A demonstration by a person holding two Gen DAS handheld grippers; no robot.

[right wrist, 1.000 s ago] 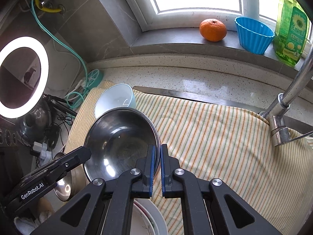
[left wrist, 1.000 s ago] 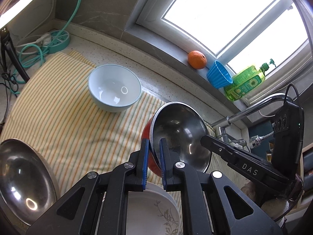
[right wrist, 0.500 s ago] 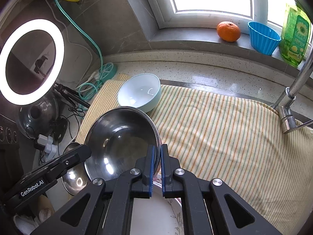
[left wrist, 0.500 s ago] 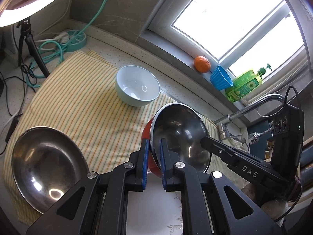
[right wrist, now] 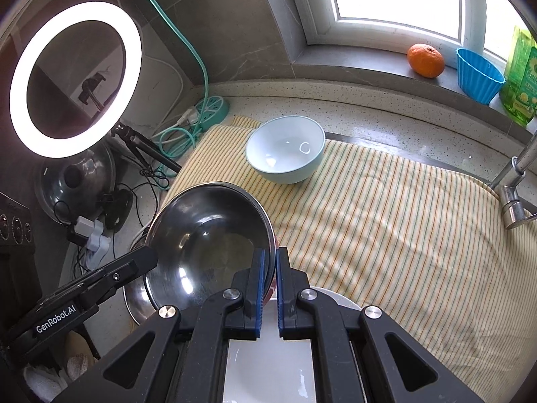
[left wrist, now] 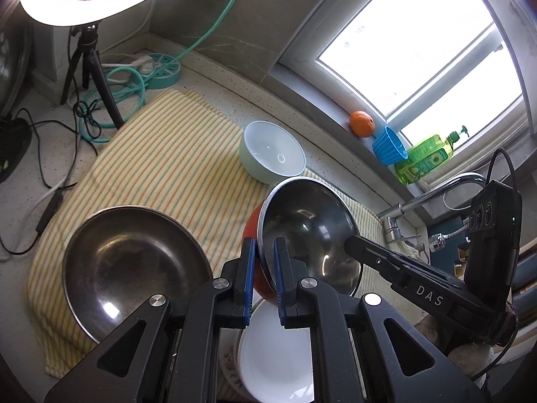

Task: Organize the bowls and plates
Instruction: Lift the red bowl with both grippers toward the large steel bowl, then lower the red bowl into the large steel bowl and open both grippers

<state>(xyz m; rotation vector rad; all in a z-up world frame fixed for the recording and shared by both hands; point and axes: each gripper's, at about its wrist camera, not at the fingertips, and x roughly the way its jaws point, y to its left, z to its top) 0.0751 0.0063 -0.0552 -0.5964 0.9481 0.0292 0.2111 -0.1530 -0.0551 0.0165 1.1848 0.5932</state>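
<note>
Steel bowl [left wrist: 308,231] clamped in both jaws, seemingly red-backed.

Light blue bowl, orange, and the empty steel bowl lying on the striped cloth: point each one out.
Light blue bowl [right wrist: 285,149], right wrist view, on its inner floor.
Orange [right wrist: 425,60], right wrist view, on the middle of its peel.
Steel bowl on the cloth [left wrist: 131,268], left wrist view, on its inner bottom.

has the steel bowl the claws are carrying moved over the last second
Yes. In the right wrist view the red-backed steel bowl pinched by both claws has drawn back from the light blue bowl resting on the striped cloth, toward the white plate.
</note>
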